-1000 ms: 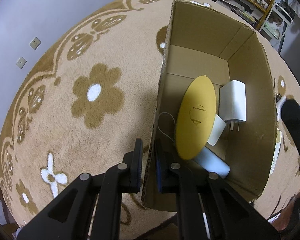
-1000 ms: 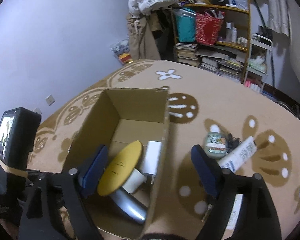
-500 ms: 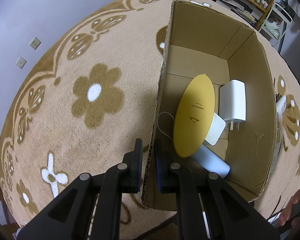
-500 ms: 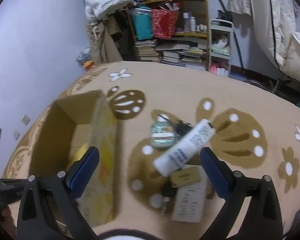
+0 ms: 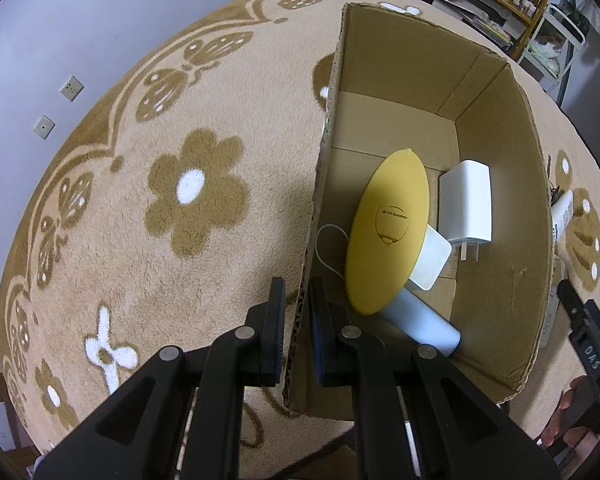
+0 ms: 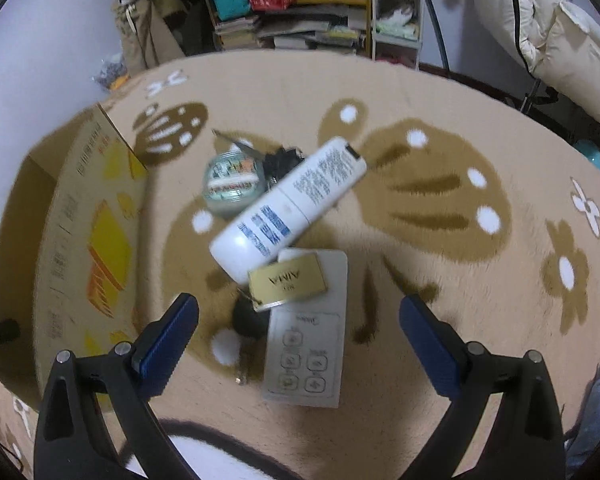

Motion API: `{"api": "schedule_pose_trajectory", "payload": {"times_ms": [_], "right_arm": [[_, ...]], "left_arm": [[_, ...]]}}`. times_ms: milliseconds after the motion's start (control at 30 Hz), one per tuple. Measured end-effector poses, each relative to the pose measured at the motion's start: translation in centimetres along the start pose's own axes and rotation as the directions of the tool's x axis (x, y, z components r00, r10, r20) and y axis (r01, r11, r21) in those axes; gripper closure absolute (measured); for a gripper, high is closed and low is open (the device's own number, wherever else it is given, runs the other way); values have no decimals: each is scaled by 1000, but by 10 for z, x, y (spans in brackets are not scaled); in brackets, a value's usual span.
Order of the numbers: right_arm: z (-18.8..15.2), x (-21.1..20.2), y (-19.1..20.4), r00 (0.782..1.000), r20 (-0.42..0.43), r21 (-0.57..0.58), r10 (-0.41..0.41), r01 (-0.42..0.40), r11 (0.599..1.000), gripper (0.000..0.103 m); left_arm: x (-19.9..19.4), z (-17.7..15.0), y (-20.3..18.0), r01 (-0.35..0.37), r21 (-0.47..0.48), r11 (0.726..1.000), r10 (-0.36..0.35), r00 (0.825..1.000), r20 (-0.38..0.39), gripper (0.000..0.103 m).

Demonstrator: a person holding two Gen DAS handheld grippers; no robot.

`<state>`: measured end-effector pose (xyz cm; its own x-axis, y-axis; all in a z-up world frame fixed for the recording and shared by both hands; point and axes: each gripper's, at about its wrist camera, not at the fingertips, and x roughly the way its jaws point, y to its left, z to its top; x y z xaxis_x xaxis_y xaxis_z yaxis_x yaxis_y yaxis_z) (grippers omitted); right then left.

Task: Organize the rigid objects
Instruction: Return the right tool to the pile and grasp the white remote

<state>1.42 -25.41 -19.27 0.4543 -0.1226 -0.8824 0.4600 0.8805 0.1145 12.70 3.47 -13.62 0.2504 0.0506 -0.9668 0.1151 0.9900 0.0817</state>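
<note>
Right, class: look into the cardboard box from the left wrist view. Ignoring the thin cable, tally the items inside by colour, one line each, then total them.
Yellow: 1, the oval disc
White: 2, the plug charger and the rounded pad
Pale blue: 1, the cylinder
Total: 4 in the cardboard box

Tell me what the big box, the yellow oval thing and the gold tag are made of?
The box is brown corrugated cardboard; its cut edge shows wavy layers. The yellow oval looks like smooth matte plastic or silicone. The gold tag looks like shiny metal, though it could be metallic-coated plastic.
</note>
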Motion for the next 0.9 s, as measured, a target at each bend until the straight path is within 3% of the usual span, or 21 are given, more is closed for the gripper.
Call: {"api": "schedule_pose_trajectory", "payload": {"times_ms": [100, 433, 533, 700, 833, 900], "right_arm": [[-3, 9, -2, 999, -39, -4, -37, 37, 999, 0], [-13, 30, -14, 990, -132, 46, -46, 53, 998, 3], [-17, 36, -12, 982, -162, 15, -95, 98, 995, 13], [-21, 39, -10, 980, -160, 13, -116, 119, 993, 15], [-22, 37, -4, 977, -148, -21, -151, 150, 988, 33], [-21, 35, -8, 979, -146, 24, -144, 149, 989, 41]], "left_arm": [[0, 0, 0, -1, 1, 1000, 1, 1000, 0, 92], [0, 0, 1, 3, -3, 1000, -3, 1000, -2, 92], [0, 0, 0, -2, 1, 1000, 2, 1000, -1, 92], [0, 0, 0, 2, -1, 1000, -2, 1000, -2, 92], [0, 0, 0, -3, 3, 1000, 3, 1000, -1, 92], [-1, 0, 0, -4, 5, 1000, 4, 1000, -1, 92]]}}
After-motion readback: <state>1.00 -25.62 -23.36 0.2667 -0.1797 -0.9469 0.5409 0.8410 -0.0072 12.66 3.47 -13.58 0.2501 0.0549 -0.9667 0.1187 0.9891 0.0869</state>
